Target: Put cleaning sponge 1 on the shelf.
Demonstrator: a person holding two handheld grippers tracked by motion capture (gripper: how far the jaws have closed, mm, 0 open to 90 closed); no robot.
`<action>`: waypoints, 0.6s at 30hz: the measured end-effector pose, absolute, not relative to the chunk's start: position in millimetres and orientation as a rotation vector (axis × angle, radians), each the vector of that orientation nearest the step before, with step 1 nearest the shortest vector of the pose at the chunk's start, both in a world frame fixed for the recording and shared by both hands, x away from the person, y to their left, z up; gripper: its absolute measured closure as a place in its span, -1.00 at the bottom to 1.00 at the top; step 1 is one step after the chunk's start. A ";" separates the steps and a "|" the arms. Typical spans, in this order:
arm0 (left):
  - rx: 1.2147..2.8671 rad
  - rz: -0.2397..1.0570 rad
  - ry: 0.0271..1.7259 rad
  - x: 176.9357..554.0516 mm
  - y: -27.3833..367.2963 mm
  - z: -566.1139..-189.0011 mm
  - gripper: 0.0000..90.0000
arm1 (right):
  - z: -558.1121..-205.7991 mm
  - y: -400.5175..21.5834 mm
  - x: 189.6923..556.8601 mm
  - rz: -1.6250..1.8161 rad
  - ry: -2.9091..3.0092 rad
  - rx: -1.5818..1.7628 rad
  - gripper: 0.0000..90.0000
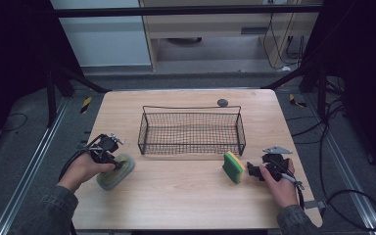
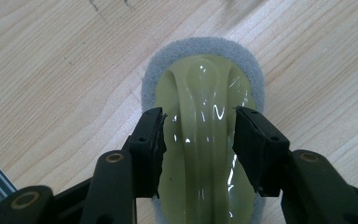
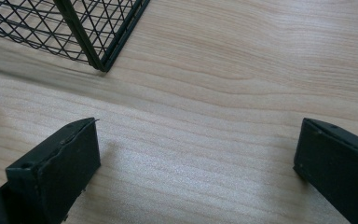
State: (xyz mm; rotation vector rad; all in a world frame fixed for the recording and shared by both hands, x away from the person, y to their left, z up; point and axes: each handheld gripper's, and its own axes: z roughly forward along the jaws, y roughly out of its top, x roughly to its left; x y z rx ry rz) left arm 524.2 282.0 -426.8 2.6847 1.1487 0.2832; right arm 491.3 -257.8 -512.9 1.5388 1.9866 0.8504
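The scrubbing pad (image 1: 115,171), an oval of grey sponge with a glossy pale green grip on top, lies flat near the front left of the counter (image 1: 186,196). The left hand-held gripper (image 2: 199,135) straddles its raised green ridge, pads at either flank; whether they press it I cannot tell. Toward the front right, the right hand-held gripper (image 1: 253,170) rests low with its jaws spread wide over bare wood, holding nothing, just beside a yellow and green sponge (image 1: 233,167) standing on edge. Farther back, mid-counter, sits a black wire basket (image 1: 191,130); behind it lies a small dark round disc (image 1: 222,102).
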 end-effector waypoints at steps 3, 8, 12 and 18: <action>2.677 0.281 1.157 523.6 283.3 -425.8 0.18 | -512.9 -257.7 491.2 0.850 1.986 1.540 -0.99; 2.682 0.279 1.150 522.3 285.1 -424.7 0.20 | -513.1 -257.8 491.1 0.852 1.988 1.536 -0.99; 2.676 0.267 1.158 522.6 286.4 -426.4 0.19 | -513.1 -257.9 491.2 0.851 1.989 1.534 -0.99; 2.682 0.230 1.140 524.0 287.2 -430.5 0.25 | -513.0 -257.9 491.2 0.852 1.988 1.535 -0.99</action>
